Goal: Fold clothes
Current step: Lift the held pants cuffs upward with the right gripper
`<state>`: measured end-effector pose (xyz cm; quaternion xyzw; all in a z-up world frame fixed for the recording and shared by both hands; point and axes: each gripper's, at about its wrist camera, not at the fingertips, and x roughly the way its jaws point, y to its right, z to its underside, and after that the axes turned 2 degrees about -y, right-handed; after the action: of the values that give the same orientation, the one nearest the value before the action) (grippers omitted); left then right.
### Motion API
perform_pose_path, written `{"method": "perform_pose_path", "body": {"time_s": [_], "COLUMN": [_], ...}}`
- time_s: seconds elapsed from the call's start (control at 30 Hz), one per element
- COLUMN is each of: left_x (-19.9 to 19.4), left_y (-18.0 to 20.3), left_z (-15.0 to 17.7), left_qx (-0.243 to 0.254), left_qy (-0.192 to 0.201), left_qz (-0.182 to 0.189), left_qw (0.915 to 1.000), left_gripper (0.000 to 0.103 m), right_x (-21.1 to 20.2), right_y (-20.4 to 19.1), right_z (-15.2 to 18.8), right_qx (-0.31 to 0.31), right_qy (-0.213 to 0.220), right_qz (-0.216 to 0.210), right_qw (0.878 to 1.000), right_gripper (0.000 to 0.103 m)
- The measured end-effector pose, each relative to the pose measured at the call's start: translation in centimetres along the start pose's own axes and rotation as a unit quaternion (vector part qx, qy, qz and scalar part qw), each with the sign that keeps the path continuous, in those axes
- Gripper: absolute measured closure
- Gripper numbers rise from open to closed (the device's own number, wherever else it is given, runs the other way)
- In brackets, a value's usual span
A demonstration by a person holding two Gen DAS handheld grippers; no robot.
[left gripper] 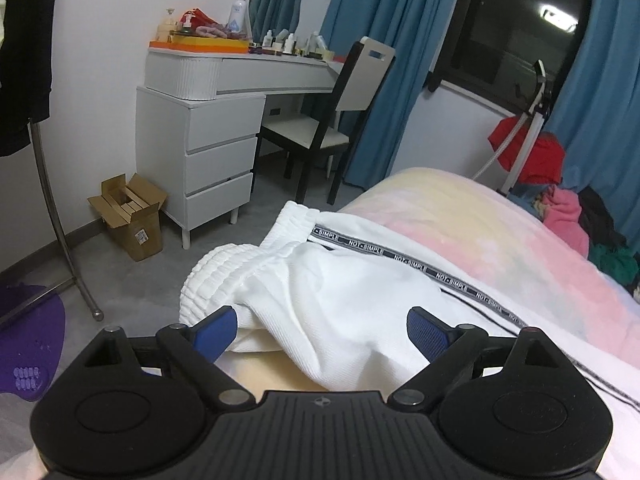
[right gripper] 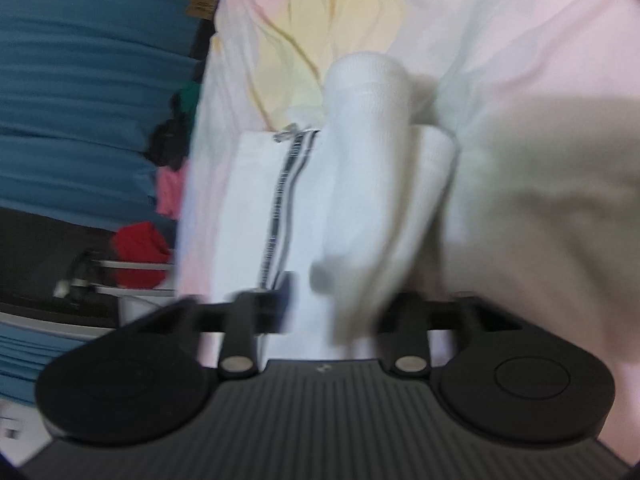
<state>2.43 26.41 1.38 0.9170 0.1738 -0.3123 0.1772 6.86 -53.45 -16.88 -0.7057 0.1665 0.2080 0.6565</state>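
White vanity point(left gripper: 200, 128) at 10 o'clock, chair point(left gripper: 340, 116) at 12, blue curtains point(left gripper: 392, 60) flanking dark window point(left gripper: 532, 28) at 1; grey floor point(left gripper: 132, 276), cardboard box point(left gripper: 132, 216) at 9.

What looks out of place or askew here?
The white trousers lie bunched on the pastel blanket, their ribbed waistband hanging over the bed edge. Beyond the bed, a heap of clothes is loose and unsorted. An open cardboard box sits on the floor. The right wrist view is motion-blurred.
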Motion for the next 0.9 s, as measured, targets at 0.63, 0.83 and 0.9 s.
{"method": "perform_pose_path", "body": {"time_s": [0.63,0.83,0.9], "left_x": [1.2,1.5,1.6], "left_y": [7.5,11.7,13.5], "left_z": [2.1,4.3,5.0], "left_qx": [0.139,0.149,0.161], "left_qy": [-0.007,-0.007,0.000], "left_qz": [0.032,0.057,0.066], "left_qw": [0.9898,0.9871,0.9848], "left_gripper": [0.010,0.010,0.010], "right_x": [0.4,1.7,2.1], "right_y": [1.7,0.8,0.2], "right_z": [-2.5,-2.2,-2.0], "right_qx": [-0.013,-0.050,-0.067], "right_qy": [0.051,0.036,0.033], "right_qz": [-0.099,-0.045,-0.030], "right_qw": [0.994,0.997,0.997], "right_gripper": [0.037,0.043,0.059]}}
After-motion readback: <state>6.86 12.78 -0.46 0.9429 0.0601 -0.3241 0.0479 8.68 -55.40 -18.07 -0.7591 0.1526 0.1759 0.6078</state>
